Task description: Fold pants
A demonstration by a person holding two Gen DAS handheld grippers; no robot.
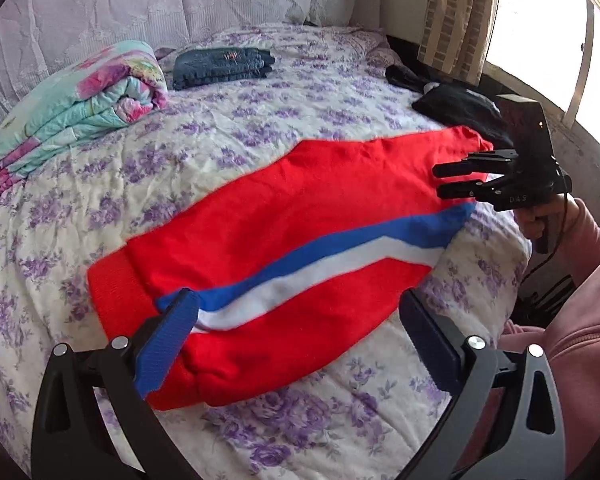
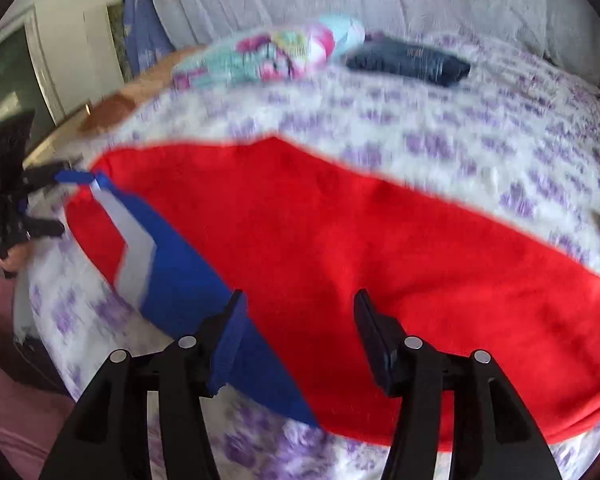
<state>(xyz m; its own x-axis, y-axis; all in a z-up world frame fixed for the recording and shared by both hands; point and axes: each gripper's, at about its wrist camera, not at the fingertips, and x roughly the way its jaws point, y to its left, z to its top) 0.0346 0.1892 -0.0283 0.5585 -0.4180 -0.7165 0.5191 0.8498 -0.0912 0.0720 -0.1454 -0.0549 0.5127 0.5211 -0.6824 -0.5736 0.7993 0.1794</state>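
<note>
Red pants (image 1: 284,216) with a blue and white side stripe (image 1: 312,268) lie flat across the flowered bed, folded lengthwise. My left gripper (image 1: 296,320) is open, its fingers spread just above the cuffed end of the pants. My right gripper (image 1: 440,180) shows in the left wrist view at the far end of the pants, fingers slightly apart. In the blurred right wrist view the pants (image 2: 340,240) fill the middle, my right gripper (image 2: 300,320) is open and empty above them, and the left gripper (image 2: 48,200) hovers at the far left end.
A folded pair of jeans (image 1: 222,66) and a rolled floral quilt (image 1: 80,104) lie at the back of the bed (image 1: 260,128). Dark clothes (image 1: 456,110) sit at the right edge near the window. My pink sleeve (image 1: 580,320) is at the right.
</note>
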